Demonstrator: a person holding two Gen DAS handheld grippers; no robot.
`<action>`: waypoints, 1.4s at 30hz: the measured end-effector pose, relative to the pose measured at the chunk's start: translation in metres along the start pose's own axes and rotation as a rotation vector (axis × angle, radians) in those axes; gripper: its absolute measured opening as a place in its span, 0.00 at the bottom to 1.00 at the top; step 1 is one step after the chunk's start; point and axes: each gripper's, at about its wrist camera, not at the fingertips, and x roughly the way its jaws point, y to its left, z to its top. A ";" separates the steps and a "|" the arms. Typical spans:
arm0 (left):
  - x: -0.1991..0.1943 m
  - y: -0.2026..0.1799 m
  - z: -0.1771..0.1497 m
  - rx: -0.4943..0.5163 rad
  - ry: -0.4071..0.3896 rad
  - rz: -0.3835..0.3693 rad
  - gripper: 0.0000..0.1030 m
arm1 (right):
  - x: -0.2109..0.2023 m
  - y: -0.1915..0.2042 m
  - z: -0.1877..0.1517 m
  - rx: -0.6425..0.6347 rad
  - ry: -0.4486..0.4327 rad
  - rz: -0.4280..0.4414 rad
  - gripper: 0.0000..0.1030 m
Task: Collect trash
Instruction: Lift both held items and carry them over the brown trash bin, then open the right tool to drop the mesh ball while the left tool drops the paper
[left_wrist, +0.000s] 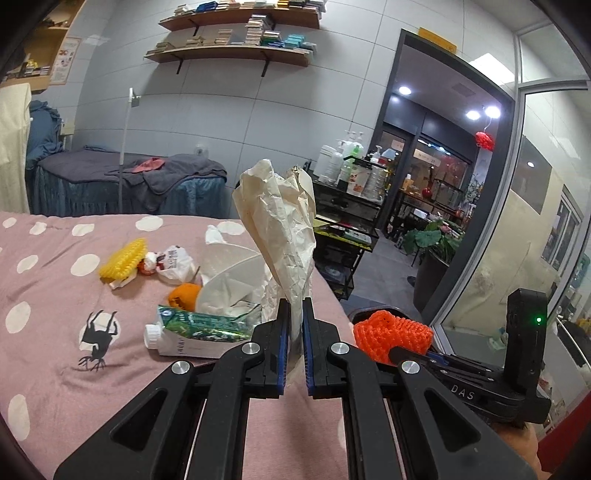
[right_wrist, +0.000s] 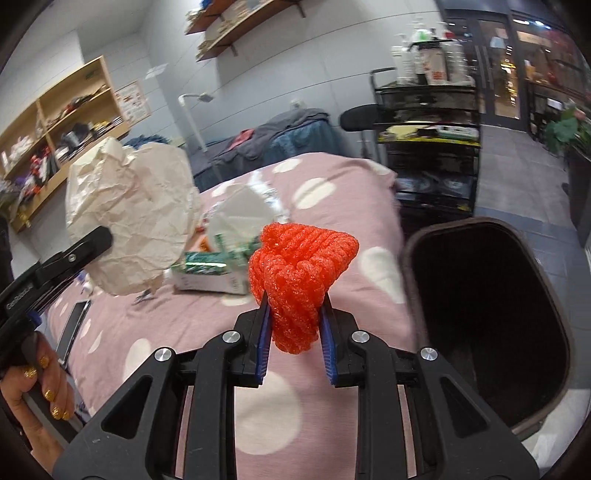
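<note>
My left gripper (left_wrist: 295, 317) is shut on a crumpled cream paper bag (left_wrist: 280, 229) and holds it upright above the pink dotted bed cover (left_wrist: 55, 332); the bag also shows in the right wrist view (right_wrist: 133, 214). My right gripper (right_wrist: 293, 314) is shut on an orange foam fruit net (right_wrist: 299, 273), held above the bed's edge just left of the dark bin (right_wrist: 491, 332). The net also shows in the left wrist view (left_wrist: 391, 336). On the bed lie a green milk carton (left_wrist: 195, 332), a yellow foam net (left_wrist: 123, 262), a white wrapper (left_wrist: 173, 264), orange peel (left_wrist: 183, 295) and a white bowl with tissue (left_wrist: 232, 288).
A black trolley with bottles (right_wrist: 428, 122) stands beyond the bed's far corner. A second bed with grey covers (left_wrist: 129, 181) is behind. A phone (right_wrist: 74, 328) lies on the bed at the left. A glass door (left_wrist: 480, 221) is to the right.
</note>
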 end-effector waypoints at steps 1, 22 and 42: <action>0.005 -0.004 0.001 0.008 0.005 -0.012 0.07 | -0.001 -0.009 0.001 0.015 -0.005 -0.020 0.23; 0.080 -0.092 -0.007 0.122 0.161 -0.259 0.07 | 0.051 -0.166 -0.036 0.143 0.130 -0.484 0.28; 0.149 -0.157 -0.027 0.180 0.359 -0.352 0.07 | -0.017 -0.183 -0.042 0.258 -0.036 -0.615 0.79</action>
